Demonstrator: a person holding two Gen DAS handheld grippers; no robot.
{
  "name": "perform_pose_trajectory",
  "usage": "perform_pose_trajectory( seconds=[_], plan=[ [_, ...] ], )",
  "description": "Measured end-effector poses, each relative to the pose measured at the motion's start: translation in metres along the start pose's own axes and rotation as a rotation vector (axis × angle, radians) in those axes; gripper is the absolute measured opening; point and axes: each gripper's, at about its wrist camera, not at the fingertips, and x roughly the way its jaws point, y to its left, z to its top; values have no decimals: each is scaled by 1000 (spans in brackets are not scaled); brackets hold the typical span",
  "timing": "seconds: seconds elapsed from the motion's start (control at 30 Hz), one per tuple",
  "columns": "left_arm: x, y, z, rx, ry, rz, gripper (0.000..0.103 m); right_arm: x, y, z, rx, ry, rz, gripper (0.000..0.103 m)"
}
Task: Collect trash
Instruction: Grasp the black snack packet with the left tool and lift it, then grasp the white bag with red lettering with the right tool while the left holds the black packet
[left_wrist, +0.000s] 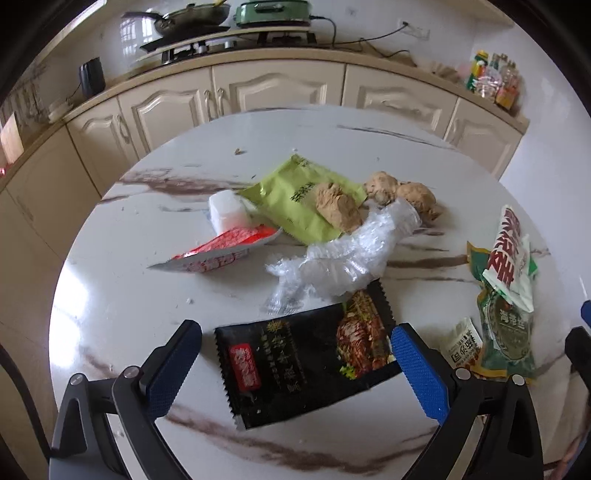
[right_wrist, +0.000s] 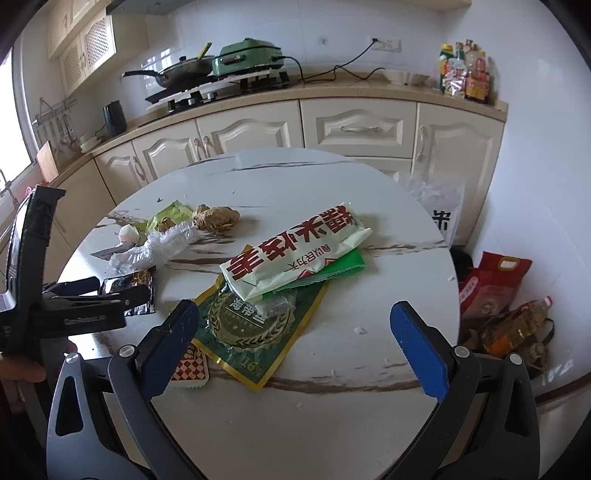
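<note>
Your left tongs (left_wrist: 295, 363) stood open astride the flat black foil snack wrapper (left_wrist: 306, 363) on the white marble-patterned round table (left_wrist: 122, 314); pinching its raised edge looked wisest. Your right tongs (right_wrist: 291, 354) gaped empty.

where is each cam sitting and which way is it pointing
Left wrist: rides the left tool, looking across the round table toward the cabinets; its blue fingers, open, flank the black wrapper.
Right wrist: rides the right tool, also open, over the white and green packets; the left tool and a hand show at left.
Shared: the table, black wrapper, clear plastic, stove.
</note>
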Motion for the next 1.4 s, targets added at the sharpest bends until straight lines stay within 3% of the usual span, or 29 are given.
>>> perform_pose_trajectory(
  seconds=[0.23, 0.3, 0.33, 0.5, 0.57, 0.77, 0.97, 1.13, 1.4],
  plan=[
    [2, -2, -1, 52, -50, -31, 82, 8, 2, -2, -3, 19, 4, 103],
    [2, 1, -4, 53, -58, -21, 72, 8, 1, -3, 0, 21, 4, 103],
    [0, 3, -6, 52, -63, -27, 62, 8, 1, -3, 1, 22, 3, 103],
    [-20, 1, -20, 67, -75, -22, 51, 7, 2, -2, 3, 20, 3, 103],
    [-26, 4, -25, 69, -81, -47, 35, 7, 2, -3, 7, 16, 2, 103],
    [-41, 8, -37, 77, -121, -88, 10, 4, 9, -5, -3, 18, 11, 103],
    [-58, 13, -57, 21, -115, -186, 4, 1, 19, -12, -19, 28, 18, 103],
    [-83, 13, -69, 2, -159, -224, 4, 1, 22, -16, -22, 35, 28, 103],
    [-114, 17, -74, 1, -211, -253, 4, 20, -4, -7, 107, 48, 10, 103]
  ],
)
